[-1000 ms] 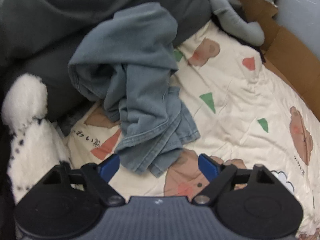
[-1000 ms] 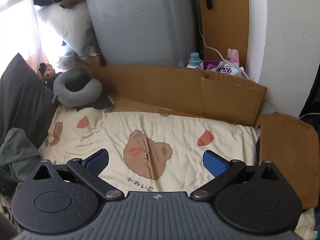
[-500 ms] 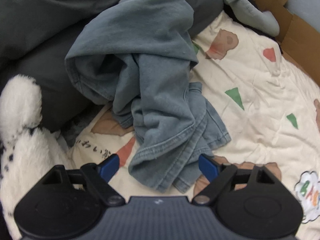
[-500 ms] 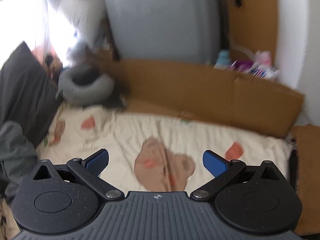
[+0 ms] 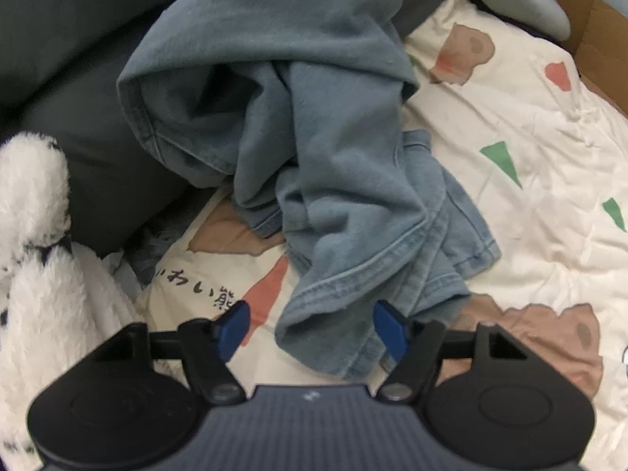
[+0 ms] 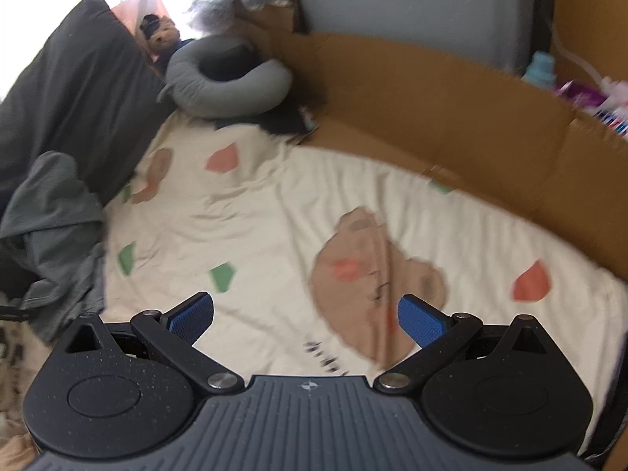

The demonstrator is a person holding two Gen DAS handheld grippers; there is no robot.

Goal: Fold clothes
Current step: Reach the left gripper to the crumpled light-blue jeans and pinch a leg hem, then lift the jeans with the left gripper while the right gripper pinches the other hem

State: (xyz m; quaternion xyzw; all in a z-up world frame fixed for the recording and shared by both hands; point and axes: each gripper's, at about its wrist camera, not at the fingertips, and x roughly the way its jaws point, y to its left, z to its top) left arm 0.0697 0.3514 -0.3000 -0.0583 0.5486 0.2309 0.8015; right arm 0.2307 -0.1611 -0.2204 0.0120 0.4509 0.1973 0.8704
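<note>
Left gripper [image 5: 310, 325]: jaws spread wide, straddling the lower hem of the crumpled blue garment [image 5: 314, 149]; whether the pads touch the cloth cannot be told. The garment lies heaped on the bear-print bedsheet [image 5: 530, 149], its upper part against a dark pillow [image 5: 78, 59]. Right gripper [image 6: 306, 316]: jaws spread wide, holding nothing, above bare sheet. Cardboard [image 6: 431, 98] borders the bed's far side.
</note>
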